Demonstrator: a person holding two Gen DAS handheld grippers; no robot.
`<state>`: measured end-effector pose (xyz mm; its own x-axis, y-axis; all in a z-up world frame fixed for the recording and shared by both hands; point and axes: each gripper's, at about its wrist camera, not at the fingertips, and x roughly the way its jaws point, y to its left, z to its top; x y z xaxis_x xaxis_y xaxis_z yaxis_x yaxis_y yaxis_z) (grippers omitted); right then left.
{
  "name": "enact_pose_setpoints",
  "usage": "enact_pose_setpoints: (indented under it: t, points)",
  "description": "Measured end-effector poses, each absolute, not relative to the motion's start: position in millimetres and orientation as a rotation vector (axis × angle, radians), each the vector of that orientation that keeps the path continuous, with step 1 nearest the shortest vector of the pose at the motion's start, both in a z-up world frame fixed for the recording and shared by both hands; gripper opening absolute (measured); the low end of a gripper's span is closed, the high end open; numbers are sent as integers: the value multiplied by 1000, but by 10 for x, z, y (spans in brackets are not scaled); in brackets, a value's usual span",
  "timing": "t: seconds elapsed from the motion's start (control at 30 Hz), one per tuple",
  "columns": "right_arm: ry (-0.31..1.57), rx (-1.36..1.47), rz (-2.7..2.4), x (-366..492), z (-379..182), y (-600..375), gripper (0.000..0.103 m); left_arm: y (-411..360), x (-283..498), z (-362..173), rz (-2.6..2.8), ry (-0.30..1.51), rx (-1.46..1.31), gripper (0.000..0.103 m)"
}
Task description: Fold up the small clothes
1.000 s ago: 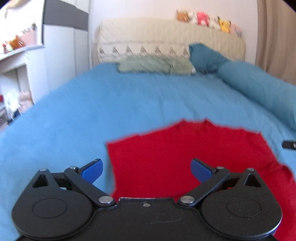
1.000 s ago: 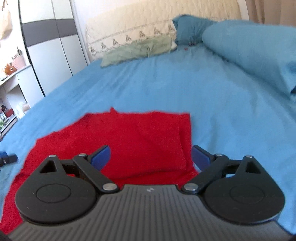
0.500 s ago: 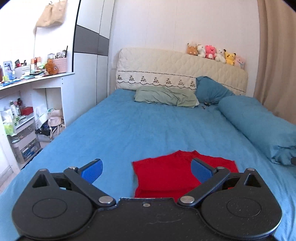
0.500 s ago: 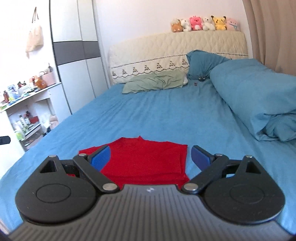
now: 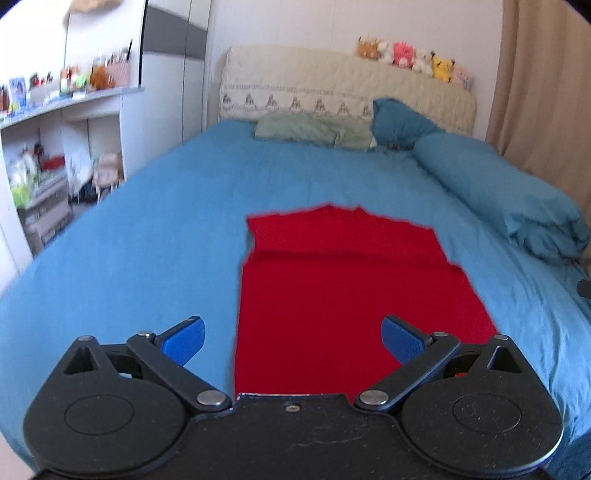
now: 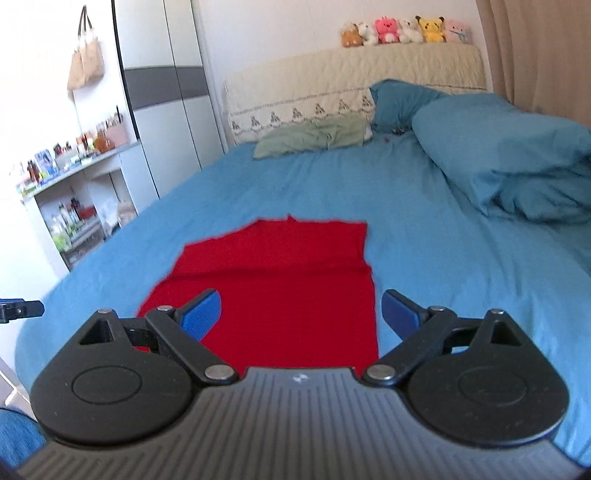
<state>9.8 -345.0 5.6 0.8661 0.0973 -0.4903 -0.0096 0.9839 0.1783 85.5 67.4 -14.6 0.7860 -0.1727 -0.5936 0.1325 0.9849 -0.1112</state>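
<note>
I've dropped both grippers back toward the red garment [image 5: 343, 295] lying ahead; left gripper [image 5: 291, 338] and right gripper [image 6: 301, 314] released, ready for another fold.

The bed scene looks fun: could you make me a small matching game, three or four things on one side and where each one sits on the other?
Things:
1. red garment
2. plush toys
3. green pillow
4. rolled blue duvet

Places:
A. along the bed's right side
B. on top of the headboard
C. flat on the blue sheet, nearest the grippers
D. at the head of the bed, below the headboard

Pairs: 1-C, 2-B, 3-D, 4-A
</note>
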Motion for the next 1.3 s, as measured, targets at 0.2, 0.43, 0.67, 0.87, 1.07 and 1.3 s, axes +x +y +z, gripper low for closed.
enact_pose_setpoints:
  t: [0.2,0.43,0.67,0.87,1.07,1.3]
  points:
    - [588,138,0,-131,-475,-3341,103,677,713,-679,-121,702,-93,103]
    - [670,227,-92,-150,-1019,-3370,103,631,765,-1139,-91,764,-64,93]
    - [721,260,-150,-157,-1333,-3415,103,654,792,-1439,-52,813,-81,77]
    - [759,283,-168,-101,-1457,-3470,90,663,814,-1502,-21,797,-79,68]
    - [775,278,-151,-34,-1533,-3426,74,688,867,-1510,3,784,-113,59]
    - [788,256,-109,27,-1578,-3317,53,748,883,-1533,14,791,-147,49]
